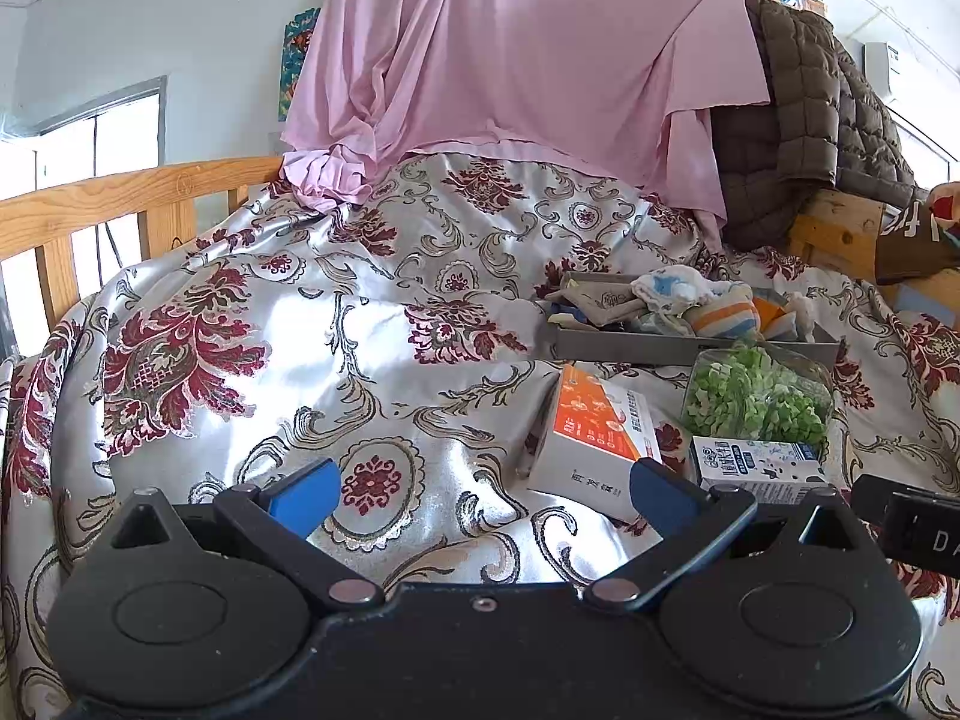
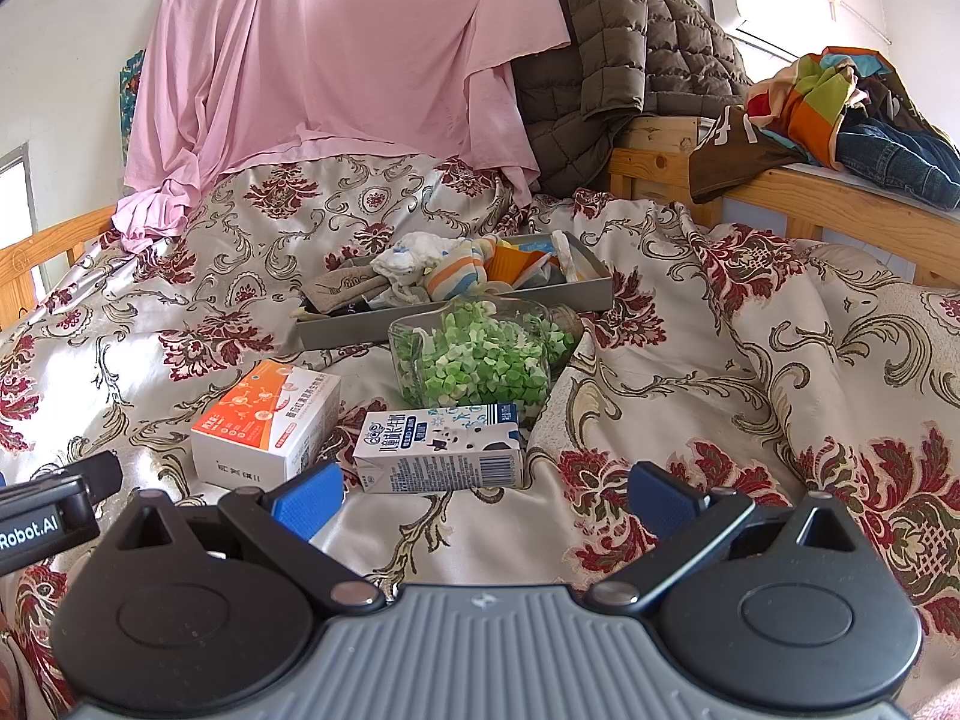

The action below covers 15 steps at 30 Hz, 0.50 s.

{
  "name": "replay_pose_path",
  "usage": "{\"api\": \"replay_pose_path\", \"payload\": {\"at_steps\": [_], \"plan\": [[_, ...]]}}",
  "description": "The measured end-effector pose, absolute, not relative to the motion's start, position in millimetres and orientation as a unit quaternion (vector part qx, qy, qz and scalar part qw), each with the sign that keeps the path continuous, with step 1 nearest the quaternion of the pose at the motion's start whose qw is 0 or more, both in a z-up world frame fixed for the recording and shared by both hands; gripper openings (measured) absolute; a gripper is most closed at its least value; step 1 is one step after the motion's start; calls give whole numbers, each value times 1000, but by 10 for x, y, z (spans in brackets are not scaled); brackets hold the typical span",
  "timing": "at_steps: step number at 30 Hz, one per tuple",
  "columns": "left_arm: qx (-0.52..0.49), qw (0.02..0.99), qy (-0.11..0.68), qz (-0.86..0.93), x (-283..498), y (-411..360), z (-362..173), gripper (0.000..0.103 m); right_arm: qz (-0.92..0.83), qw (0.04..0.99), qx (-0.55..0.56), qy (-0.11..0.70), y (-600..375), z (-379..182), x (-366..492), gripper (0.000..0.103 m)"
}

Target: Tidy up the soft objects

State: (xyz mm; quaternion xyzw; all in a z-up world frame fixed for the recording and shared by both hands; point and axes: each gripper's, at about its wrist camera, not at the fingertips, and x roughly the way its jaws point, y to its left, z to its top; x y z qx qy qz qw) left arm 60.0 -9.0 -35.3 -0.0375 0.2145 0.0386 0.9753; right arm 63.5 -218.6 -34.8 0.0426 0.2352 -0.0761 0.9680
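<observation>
A grey tray (image 2: 462, 315) on the floral bedspread holds several soft things: a white cloth (image 2: 408, 264), a striped sock (image 2: 456, 279), a grey sock (image 2: 345, 288). The tray also shows in the left wrist view (image 1: 660, 348) at right. My right gripper (image 2: 486, 495) is open and empty, low over the bedspread just in front of a milk carton (image 2: 438, 447). My left gripper (image 1: 483, 489) is open and empty, over the bedspread left of an orange and white box (image 1: 594, 438).
A clear jar of green bits (image 2: 474, 360) lies between tray and carton. The orange box (image 2: 270, 426) lies left of the carton. A pink sheet (image 2: 336, 60) and brown quilted jacket (image 2: 618, 60) hang behind. Clothes (image 2: 840, 114) pile on the wooden rail at right.
</observation>
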Motion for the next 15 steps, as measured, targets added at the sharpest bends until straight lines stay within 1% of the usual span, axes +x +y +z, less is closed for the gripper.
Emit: {"api": "replay_pose_path", "payload": {"at_steps": [9, 15], "plan": [[-35, 975, 215, 42, 599, -97, -356, 102, -76, 968, 42, 235, -2186, -349, 636, 103], [-1, 975, 220, 40, 610, -120, -339, 102, -76, 968, 43, 235, -2185, -349, 636, 103]]}}
